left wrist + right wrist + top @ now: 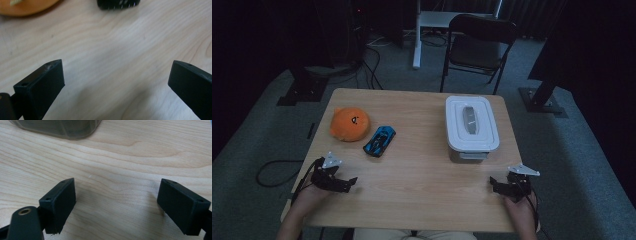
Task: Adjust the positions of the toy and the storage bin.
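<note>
Both tools sat low on the worktop (412, 200), close to the person, and each held nothing. The left tool (343, 181) had its jaws spread wide over bare wood. The right tool (501, 186) was spread wide too.

The lidded box (471, 127) is the landmark here. The blue toy car (380, 140) lay well to the left of the box, out in the open. The orange plush toy (349, 123) sat just past the car, farther from the box. In the left tool's view the car's dark end (118, 4) and the plush's orange edge (27, 7) peeked in at the top, so those two looked nearest to that tool.

The car looked small, hard and light. Its shiny top was probably slippery, and it might roll on its wheels. Pinching it across its two long sides seemed best. The plush looked soft and squashy, so it would likely give under a squeeze and could be held almost anywhere.
</note>
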{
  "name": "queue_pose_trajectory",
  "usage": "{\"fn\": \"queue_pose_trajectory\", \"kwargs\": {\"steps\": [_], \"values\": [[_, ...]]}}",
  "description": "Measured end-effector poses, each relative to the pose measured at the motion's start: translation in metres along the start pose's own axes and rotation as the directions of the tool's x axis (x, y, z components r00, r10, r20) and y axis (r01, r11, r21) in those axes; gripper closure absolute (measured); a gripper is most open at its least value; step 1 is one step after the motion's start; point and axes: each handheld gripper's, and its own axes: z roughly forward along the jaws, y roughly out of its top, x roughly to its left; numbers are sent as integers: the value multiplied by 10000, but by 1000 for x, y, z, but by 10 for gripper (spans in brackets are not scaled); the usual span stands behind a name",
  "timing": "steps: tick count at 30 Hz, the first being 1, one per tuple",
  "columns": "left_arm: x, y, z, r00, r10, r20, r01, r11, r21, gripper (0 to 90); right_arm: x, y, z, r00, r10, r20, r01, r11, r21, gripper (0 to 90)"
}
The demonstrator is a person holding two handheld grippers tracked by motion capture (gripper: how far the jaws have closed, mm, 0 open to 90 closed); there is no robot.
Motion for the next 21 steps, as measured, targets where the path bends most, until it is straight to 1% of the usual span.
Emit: {"fn": "queue_pose_trajectory", "kwargs": {"steps": [2,5,8,10,12,13,14,16,17,19,21], "values": [[-1,7,1,9998,42,169,-40,10000,-83,11,0,0,0,10000,-18,5,18,10000,4,149],[-4,17,4,9996,156,239,-152,9998,-155,11,0,0,0,10000,-20,4,20,10000,1,149],[-5,27,6,9992,106,383,-97,9997,-232,11,0,0,0,10000,-19,5,19,10000,3,149],[-5,34,8,9992,163,372,-155,9996,-216,11,0,0,0,10000,-18,6,18,10000,1,149],[-5,34,8,9992,163,372,-155,9996,-216,11,0,0,0,10000,-17,6,17,10000,-2,149],[-5,45,12,9989,254,398,-248,9996,-157,11,0,0,0,10000,-15,5,15,10000,-1,149],[-5,48,13,9985,232,490,-224,9996,-182,11,0,0,0,10000,-12,10,12,10000,1,149],[-6,55,17,9985,320,453,-317,9995,-57,11,0,0,0,10000,-14,11,14,10000,2,149],[-6,55,17,9985,320,453,-317,9995,-57,11,0,0,0,10000,-14,11,14,10000,2,149],[-6,63,22,9979,303,571,-302,9995,-36,11,0,0,0,10000,-14,11,14,10000,3,149],[-7,69,27,9978,435,509,-437,9990,30,11,0,0,0,10000,-13,12,13,10000,0,149]]}}
